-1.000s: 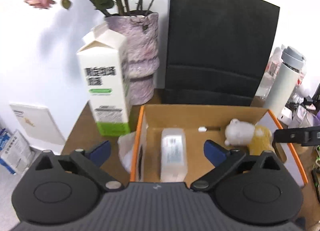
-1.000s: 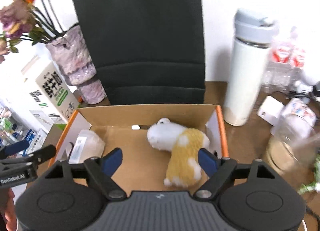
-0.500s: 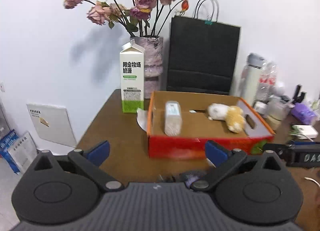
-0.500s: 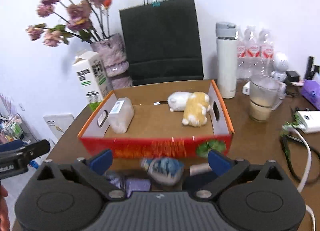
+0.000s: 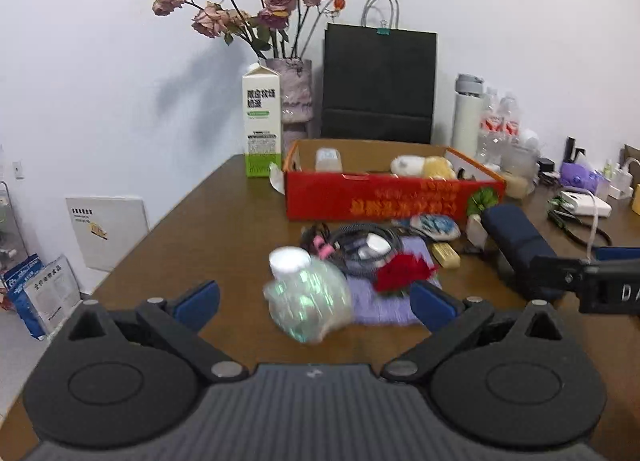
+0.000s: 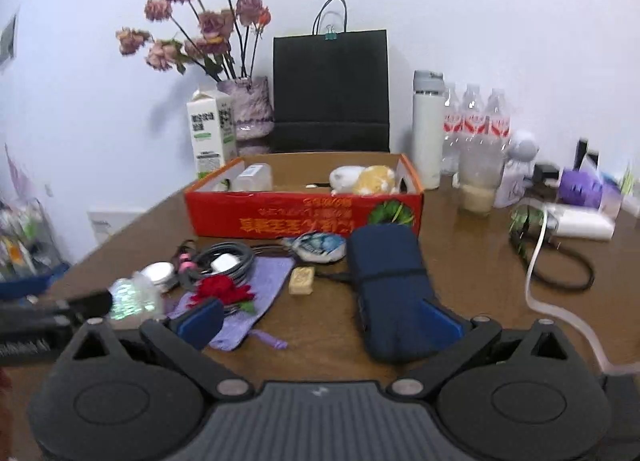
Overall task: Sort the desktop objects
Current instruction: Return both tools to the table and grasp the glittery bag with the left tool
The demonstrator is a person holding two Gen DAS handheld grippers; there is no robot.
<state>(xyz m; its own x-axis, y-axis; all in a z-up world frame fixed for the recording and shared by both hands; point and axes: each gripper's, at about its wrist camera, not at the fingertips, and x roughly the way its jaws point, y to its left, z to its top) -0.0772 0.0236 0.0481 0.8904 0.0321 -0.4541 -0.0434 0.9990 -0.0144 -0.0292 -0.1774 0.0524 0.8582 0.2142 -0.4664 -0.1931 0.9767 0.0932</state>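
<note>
1. Cardboard box (image 6: 304, 217), red front, sits mid-table and serves as the sorting bin. It already holds a clear plastic container (image 6: 253, 177) on its left side and a plush toy (image 6: 364, 180) on its right. Judged stiff enough to take more items; no need to move it.

2. Navy pouch (image 6: 390, 289) lies in front of the box, toward the right. Judged soft, padded, light to moderate weight. Best hold: across its narrow width near the near end, where it flattens.

3. Clear bottle (image 5: 306, 293) lies on its side, white cap pointing away, at the left edge of the clutter. Blurred in the left wrist view. Judged light, thin-walled and slippery; it will crush and roll. Best hold: across the body, gently, or at the stiffer neck.

4. Purple cloth (image 6: 256, 293) lies flat under a red fabric flower (image 6: 222, 288) and partly under a coiled cable (image 6: 228, 259). Limp; pinch an edge after clearing the top items.

5. Small tan block (image 6: 302, 281) lies between cloth and pouch. Judged rigid, light; grasp by its long sides.

6. Left gripper (image 5: 314, 299): fingers spread wide, holding nothing. The bottle lies between the fingertips in view; contact cannot be told.

7. Right gripper (image 6: 322, 321): fingers spread wide, empty. Its right fingertip overlaps the pouch's near end in view; touching or hovering cannot be told.
</note>
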